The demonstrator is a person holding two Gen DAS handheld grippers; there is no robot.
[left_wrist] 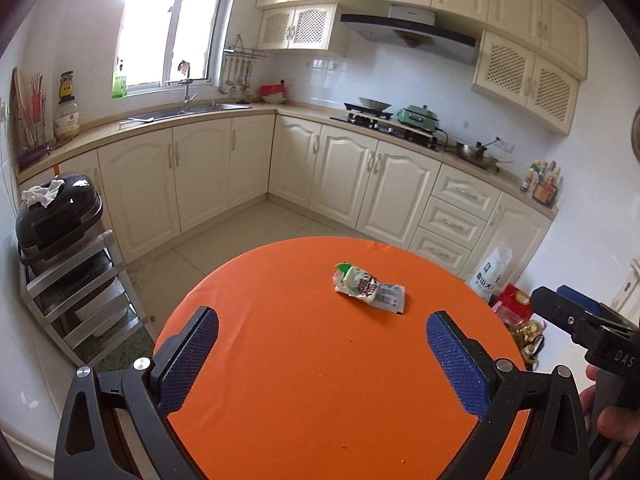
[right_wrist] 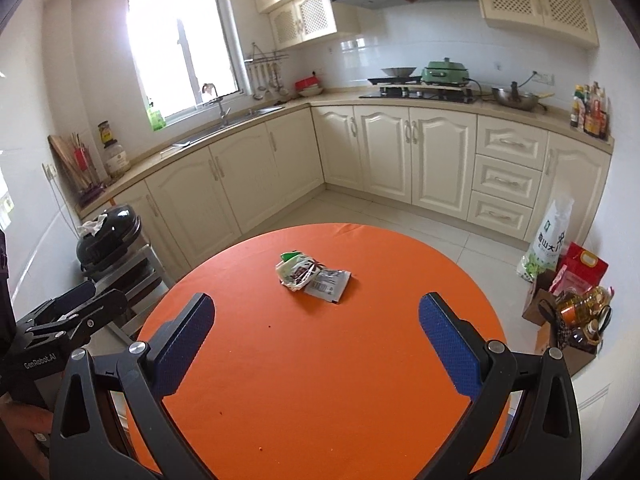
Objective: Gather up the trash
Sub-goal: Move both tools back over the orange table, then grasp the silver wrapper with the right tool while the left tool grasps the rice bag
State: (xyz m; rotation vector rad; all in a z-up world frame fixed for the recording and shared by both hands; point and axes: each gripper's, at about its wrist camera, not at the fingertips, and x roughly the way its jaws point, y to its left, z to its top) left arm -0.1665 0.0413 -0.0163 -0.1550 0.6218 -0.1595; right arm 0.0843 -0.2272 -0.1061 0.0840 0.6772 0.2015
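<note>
- Now, in the left wrist view, the left gripper (left_wrist: 322,354) is wide apart and empty above the orange table (left_wrist: 280,360); the crumpled wrapper (left_wrist: 368,288) lies ahead, near the far edge.
- In the right wrist view, the right gripper (right_wrist: 316,338) is also wide and empty; the crumpled wrapper (right_wrist: 312,276) lies on the orange table (right_wrist: 320,380), well apart from its fingers.

Green cooker (right_wrist: 446,70) beside wok (right_wrist: 515,98) on the counter (right_wrist: 336,96)

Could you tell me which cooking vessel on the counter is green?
The pale green lidded electric pot on the stove; the wok and pan beside it are bare metal.
</note>
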